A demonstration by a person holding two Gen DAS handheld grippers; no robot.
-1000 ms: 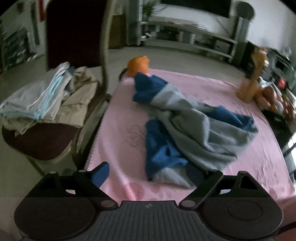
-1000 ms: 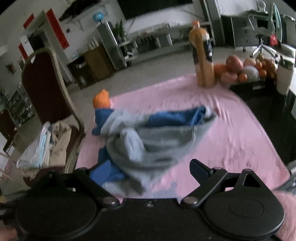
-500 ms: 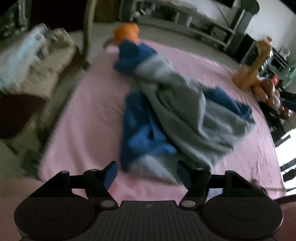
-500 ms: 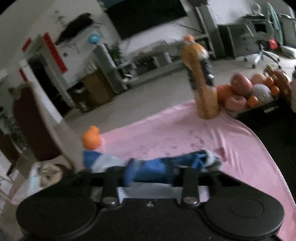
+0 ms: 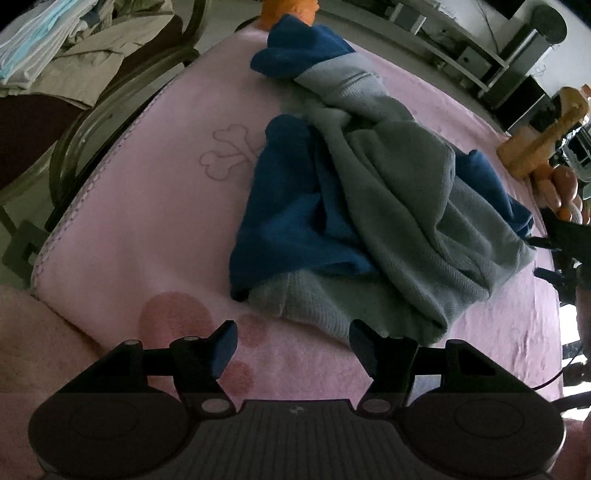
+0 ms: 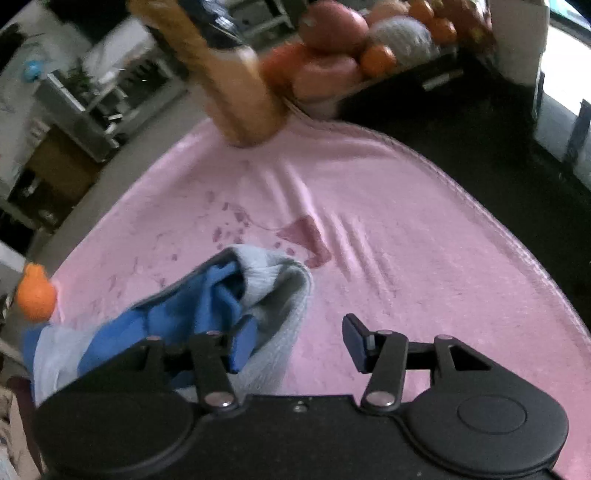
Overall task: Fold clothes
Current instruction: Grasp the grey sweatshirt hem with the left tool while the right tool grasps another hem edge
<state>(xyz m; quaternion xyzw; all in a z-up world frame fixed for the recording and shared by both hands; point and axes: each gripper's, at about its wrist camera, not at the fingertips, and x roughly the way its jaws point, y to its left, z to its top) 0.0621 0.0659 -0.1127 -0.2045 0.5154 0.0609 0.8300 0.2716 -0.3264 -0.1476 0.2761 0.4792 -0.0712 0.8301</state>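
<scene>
A crumpled grey and blue garment [image 5: 388, 206] lies across the pink blanket [image 5: 147, 192]. My left gripper [image 5: 291, 338] hovers low at its near grey hem. The jaws are open, the right fingertip [image 5: 360, 338] overlaps the hem, and nothing is pinched. In the right wrist view, a grey and blue corner of the garment [image 6: 258, 280] lies on the blanket [image 6: 406, 229]. It drapes past the left fingertip [image 6: 243, 343] of my right gripper [image 6: 299, 341]. Those jaws are opening. Cloth sits just inside the left pad, but the pads do not press on it.
A chair at the left holds a pile of pale clothes [image 5: 74, 48]. An orange toy [image 5: 288, 11] [image 6: 35, 295] sits at the blanket's far end. A tall orange bottle [image 6: 229, 85] and a heap of fruit [image 6: 332, 48] stand beyond the blanket. A dark tabletop lies on the right.
My left gripper sank toward the near hem and its jaws narrowed. My right gripper swept right and down with a garment corner, closed on it, then its jaws parted.
</scene>
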